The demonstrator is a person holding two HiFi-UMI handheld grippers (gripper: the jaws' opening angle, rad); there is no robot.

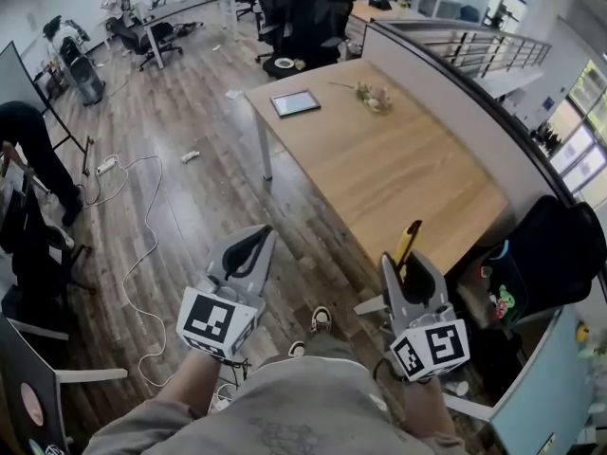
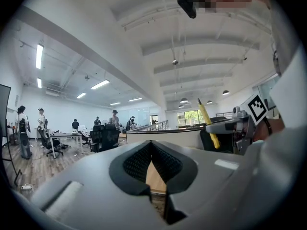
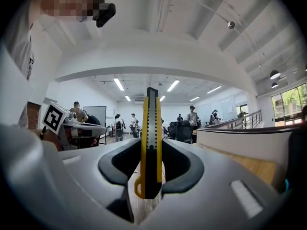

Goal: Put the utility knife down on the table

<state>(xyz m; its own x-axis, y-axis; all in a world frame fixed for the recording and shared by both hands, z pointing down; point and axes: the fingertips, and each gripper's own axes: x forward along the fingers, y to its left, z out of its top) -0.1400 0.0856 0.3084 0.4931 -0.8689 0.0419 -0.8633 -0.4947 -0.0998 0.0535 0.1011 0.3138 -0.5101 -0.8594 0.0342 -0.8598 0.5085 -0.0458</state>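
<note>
The yellow-and-black utility knife (image 3: 150, 147) is clenched between the jaws of the right gripper (image 1: 402, 265). The two dark pads press its flat sides from left and right, so the tool is carried off the table and not yet set down. Its long axis runs along the gripper's own line. The butt end with the small yellow loop sits low, back in the throat of the jaws, and the slim body reaches forward and up past the fingertips. From the head view that free end points at the near edge of the long light wooden table (image 1: 398, 173), which lies ahead and a little to the right of the person. The knife tip shows against that edge while the gripper body hangs back over the plank floor; how high the knife rides above the tabletop cannot be read. The left gripper (image 1: 252, 246) is farther from the table, off to the left above the floor, with its jaw tips closed together on nothing. The right gripper is therefore the nearer one, and the coming move seems to need a reach forward, with the upright knife tipped down until its length lies flat along the wood.
</note>
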